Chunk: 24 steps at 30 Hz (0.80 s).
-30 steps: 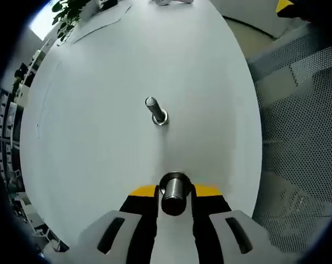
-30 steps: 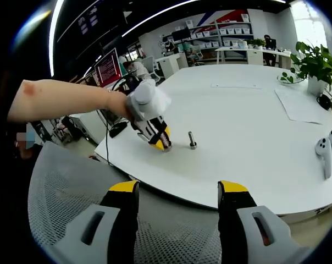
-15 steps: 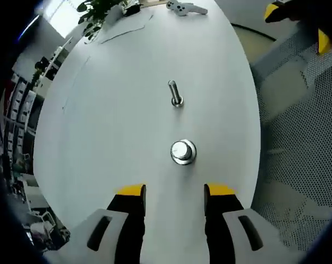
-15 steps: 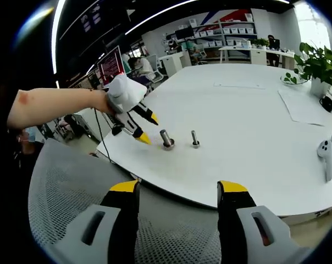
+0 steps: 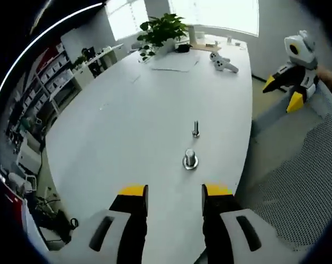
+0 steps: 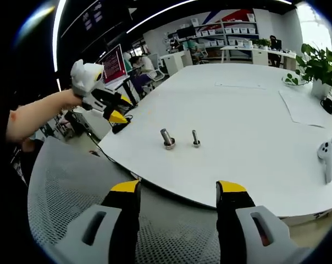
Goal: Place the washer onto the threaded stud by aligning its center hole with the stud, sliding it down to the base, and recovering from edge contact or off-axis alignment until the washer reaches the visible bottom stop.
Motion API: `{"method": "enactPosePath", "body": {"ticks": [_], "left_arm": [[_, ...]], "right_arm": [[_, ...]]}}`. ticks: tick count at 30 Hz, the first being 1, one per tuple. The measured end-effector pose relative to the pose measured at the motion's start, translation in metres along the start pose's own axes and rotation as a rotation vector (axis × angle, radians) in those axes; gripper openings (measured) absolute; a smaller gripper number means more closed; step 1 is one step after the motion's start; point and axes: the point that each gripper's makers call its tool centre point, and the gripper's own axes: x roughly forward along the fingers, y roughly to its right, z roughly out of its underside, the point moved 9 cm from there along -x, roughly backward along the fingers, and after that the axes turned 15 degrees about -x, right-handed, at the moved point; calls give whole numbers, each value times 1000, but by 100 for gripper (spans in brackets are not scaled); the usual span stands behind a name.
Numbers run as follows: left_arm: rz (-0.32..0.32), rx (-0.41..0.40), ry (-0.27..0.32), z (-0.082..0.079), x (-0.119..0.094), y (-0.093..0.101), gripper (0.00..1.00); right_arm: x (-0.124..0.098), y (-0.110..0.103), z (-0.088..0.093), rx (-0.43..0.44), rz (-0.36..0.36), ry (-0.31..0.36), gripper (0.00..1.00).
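Both grippers are empty w/ jaws wide apart. Left gripper [image 5: 169,192] hangs back above the table edge; in the right gripper view it shows up at far left [image 6: 112,108], lifted well clear of the parts. Right gripper [image 6: 177,190] sits off the table, over a grey mesh chair back [image 6: 67,181].

Task parts: big stud [image 5: 190,159] stands upright near the table's near edge, w/ a wide ring at its base that is prob. the washer, seated at the bottom; can't confirm it's flat. A thinner bolt [image 5: 195,129] stands just beyond it, apart, not touching.

Risks, as I judge: if the ring is cocked on the threads it'd look down but not be at the stop. Stud is close to the edge, so any bump on re-approach could tip it or roll it off. Thin bolt nearby is easy to knock w/ an open jaw.

Surface: white oval table [image 5: 127,121], smooth, mostly bare; papers [image 5: 174,60], two white controllers [image 6: 326,151], potted plant [image 5: 160,30] at the far end. Room: open office w/ shelves, bright windows, screen [image 6: 114,63].
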Motion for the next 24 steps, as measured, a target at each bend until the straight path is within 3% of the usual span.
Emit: {"method": "enactPosePath", "body": {"ticks": [3, 4, 8, 11, 16, 18, 24], "left_arm": [[-41, -73, 101, 2, -23, 1, 39], [-74, -113, 167, 2, -32, 1, 41], [-89, -223, 276, 6, -55, 9, 43], [-139, -310, 390, 13, -68, 8, 53], [-145, -453, 465, 34, -87, 15, 60], [-161, -470, 482, 42, -93, 20, 66], [-209, -551, 537, 65, -109, 31, 68]], "right_arm": [[-1, 2, -1, 1, 26, 7, 59], [-1, 2, -1, -1, 27, 8, 59], [0, 1, 0, -4, 16, -8, 59], [0, 0, 1, -5, 12, -15, 59], [0, 0, 2, -5, 5, -31, 59], [0, 0, 2, -3, 3, -36, 59], [1, 0, 3, 1, -1, -52, 60]]}}
